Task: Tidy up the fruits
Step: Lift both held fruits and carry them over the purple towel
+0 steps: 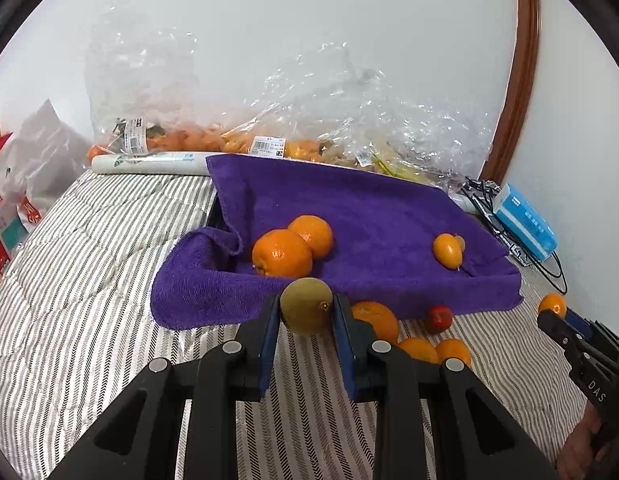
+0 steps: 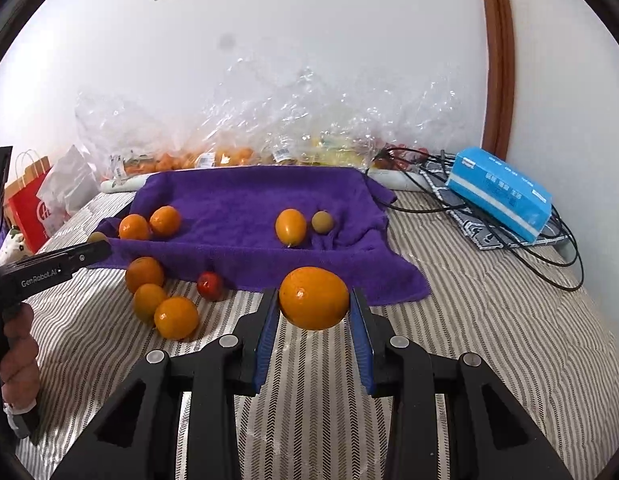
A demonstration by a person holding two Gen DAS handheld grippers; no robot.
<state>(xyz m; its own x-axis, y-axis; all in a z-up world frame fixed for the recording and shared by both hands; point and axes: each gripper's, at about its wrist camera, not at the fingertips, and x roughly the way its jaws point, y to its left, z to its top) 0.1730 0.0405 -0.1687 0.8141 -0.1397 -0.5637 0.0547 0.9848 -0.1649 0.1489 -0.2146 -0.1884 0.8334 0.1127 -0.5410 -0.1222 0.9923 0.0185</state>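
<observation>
Both fruits lifted, both waiting to go onto the cloth.

We hold a small greenish-brown kiwi-like fruit (image 1: pixel 306 306) clamped tight in the left gripper (image 1: pixel 305 312), and a round orange citrus fruit (image 2: pixel 313 298) pinched between the blue pads of the right gripper (image 2: pixel 314 312) — each in the air just short of the purple terry towel (image 2: pixel 245 204). We judge this the carry step; next each fruit should join its own kind on the towel — oranges left, small brownish fruit right — before the loose ones on the striped quilt (image 2: pixel 489 320).
</observation>
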